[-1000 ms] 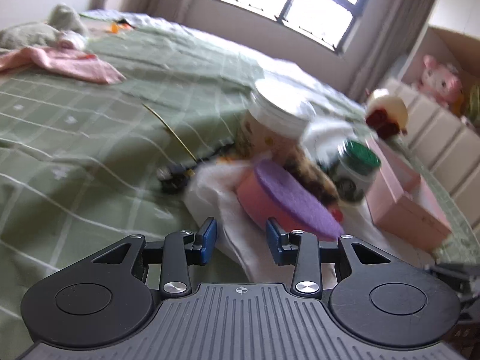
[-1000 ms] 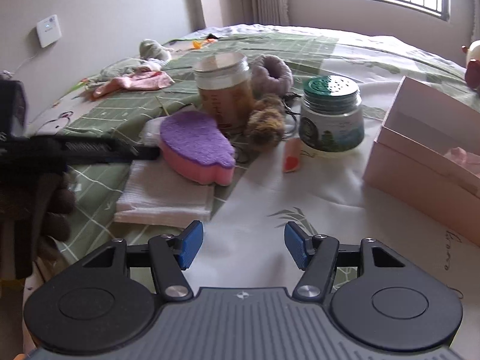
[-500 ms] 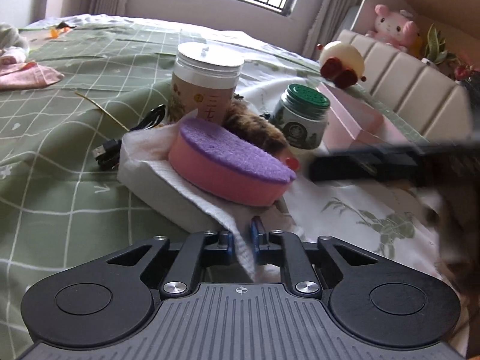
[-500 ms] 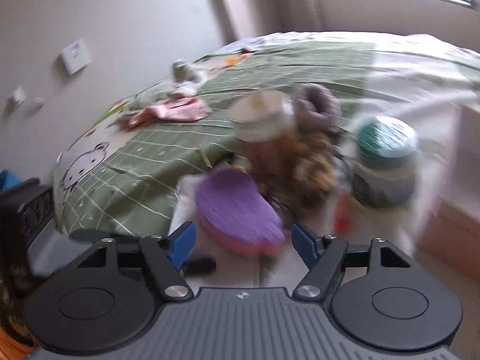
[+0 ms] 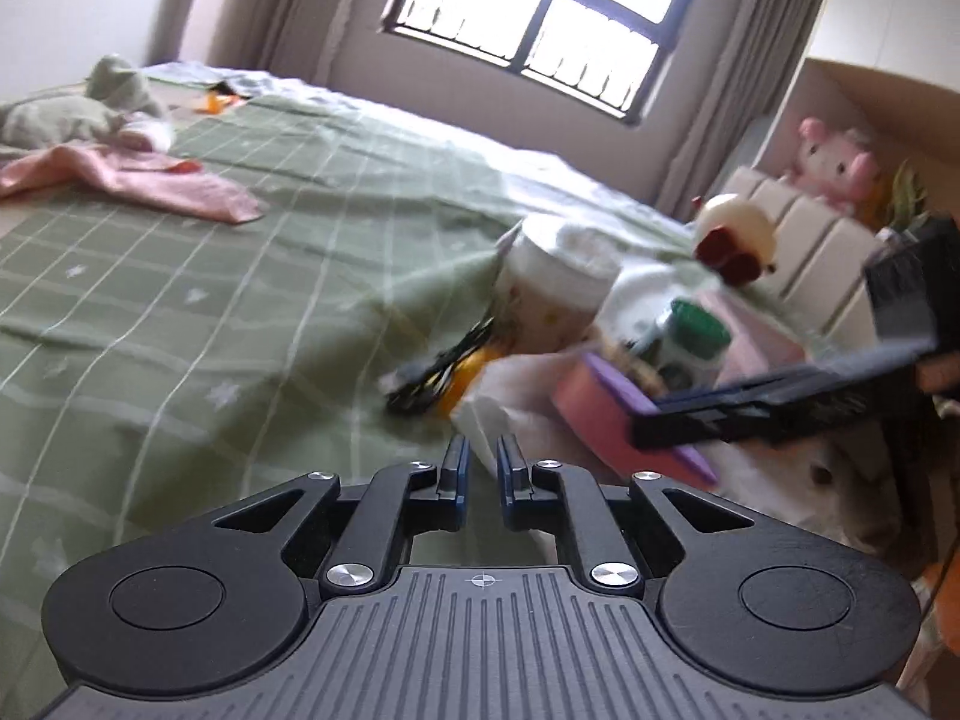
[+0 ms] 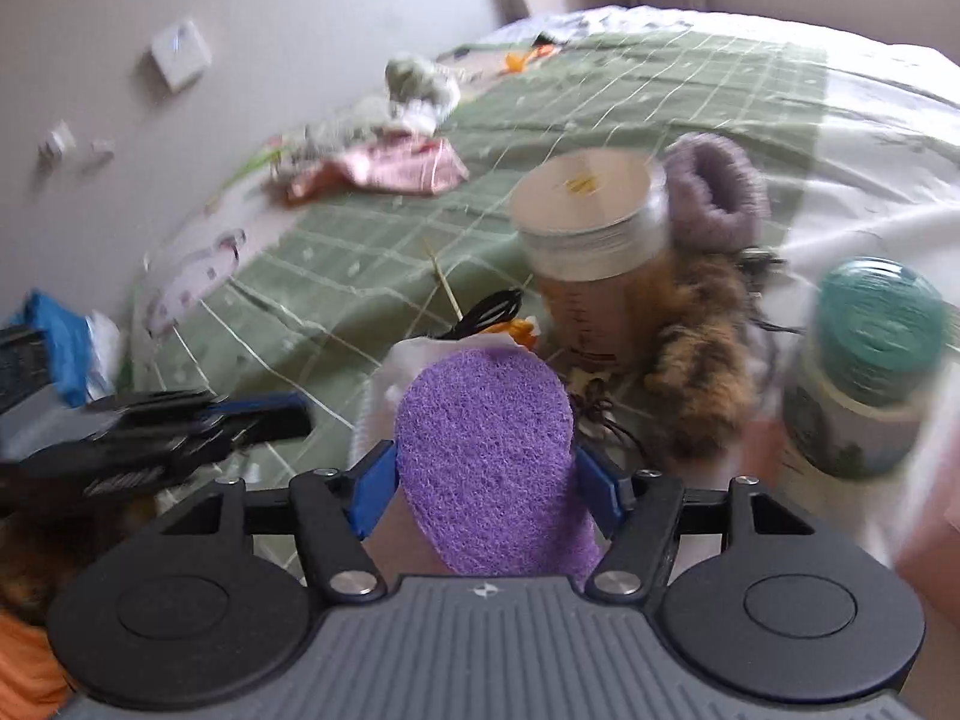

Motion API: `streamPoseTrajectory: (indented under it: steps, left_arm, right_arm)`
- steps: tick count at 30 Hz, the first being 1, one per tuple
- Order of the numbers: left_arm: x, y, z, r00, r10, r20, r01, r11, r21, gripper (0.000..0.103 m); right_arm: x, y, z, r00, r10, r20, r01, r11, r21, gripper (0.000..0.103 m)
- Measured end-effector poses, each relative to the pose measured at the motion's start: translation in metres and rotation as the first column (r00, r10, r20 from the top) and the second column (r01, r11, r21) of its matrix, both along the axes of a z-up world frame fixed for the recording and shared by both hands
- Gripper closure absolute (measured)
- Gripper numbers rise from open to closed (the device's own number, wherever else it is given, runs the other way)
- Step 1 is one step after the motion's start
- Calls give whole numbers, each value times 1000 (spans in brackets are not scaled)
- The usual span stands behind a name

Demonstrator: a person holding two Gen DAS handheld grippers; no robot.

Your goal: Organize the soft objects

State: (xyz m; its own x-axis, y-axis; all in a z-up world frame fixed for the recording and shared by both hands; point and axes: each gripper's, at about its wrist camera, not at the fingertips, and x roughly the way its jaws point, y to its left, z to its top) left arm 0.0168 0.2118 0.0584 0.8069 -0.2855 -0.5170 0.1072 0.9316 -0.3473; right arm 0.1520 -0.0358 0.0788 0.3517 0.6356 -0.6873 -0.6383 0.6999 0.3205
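Looking through the left wrist view: left gripper (image 5: 480,468) clenched, blue pads nearly together, with the edge of a white folded cloth (image 5: 510,402) just ahead at 12 o'clock; whether they pinch it is unclear. Pink-and-purple sponge (image 5: 591,405) lies on that cloth at 2 o'clock, right gripper's black finger across it. Green checked bedspread (image 5: 240,300) fills 9 o'clock.

Right wrist view: right gripper (image 6: 486,483), jaws having just closed a little, grasps the sponge (image 6: 486,438) between 2 blue pads. White-lidded jar (image 6: 591,240) at 1 o'clock, green-lidded jar (image 6: 870,360) at 3.
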Motion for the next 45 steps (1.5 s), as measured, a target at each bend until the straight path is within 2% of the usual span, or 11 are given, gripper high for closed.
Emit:
streamPoseTrajectory:
  steps: [7,12,15,19,24,30,35,36,38,39,45]
  left_arm:
    - [55,-2,-2,999,40,-11,-41,996,-80,90]
    - [54,-44,-3,989,-150,5,150,985,-87,90]
    - [39,-74,-5,960,-281,-18,280,960,-19,89]
    - [22,-100,-13,942,-328,-72,332,941,63,89]
    - [15,-111,-23,959,-264,-107,280,945,172,87]
    - [12,-94,-16,983,-172,-66,179,976,121,87]
    - [5,-82,-6,991,-119,-58,125,986,111,87]
    - [2,-78,-5,992,-112,-54,117,988,102,87]
    - [-2,-69,-5,994,-92,-51,96,992,83,87]
    - [-2,-65,-6,995,-83,-50,87,993,74,87]
    - [-8,-42,-7,998,-22,-55,23,1000,14,87]
  right_arm:
    - [-32,-63,8,980,-162,117,175,978,-110,38]
    - [-54,-98,-5,967,-219,131,235,964,-123,38]
    - [-60,-110,-15,971,-221,92,233,961,-150,38]
    - [-70,-117,-21,979,-189,82,200,967,-158,37]
    - [-80,-107,0,973,-163,161,182,977,-114,33]
    - [-53,-64,3,976,-130,174,153,980,-126,31]
    - [-5,-39,-20,970,-223,92,238,949,-206,31]
    - [3,-37,-25,969,-237,64,246,947,-208,33]
    - [12,-34,-32,971,-238,3,234,953,-194,64]
    - [13,-31,-33,974,-224,-32,215,960,-178,89]
    - [-26,-16,-13,996,-68,-55,68,998,-9,95]
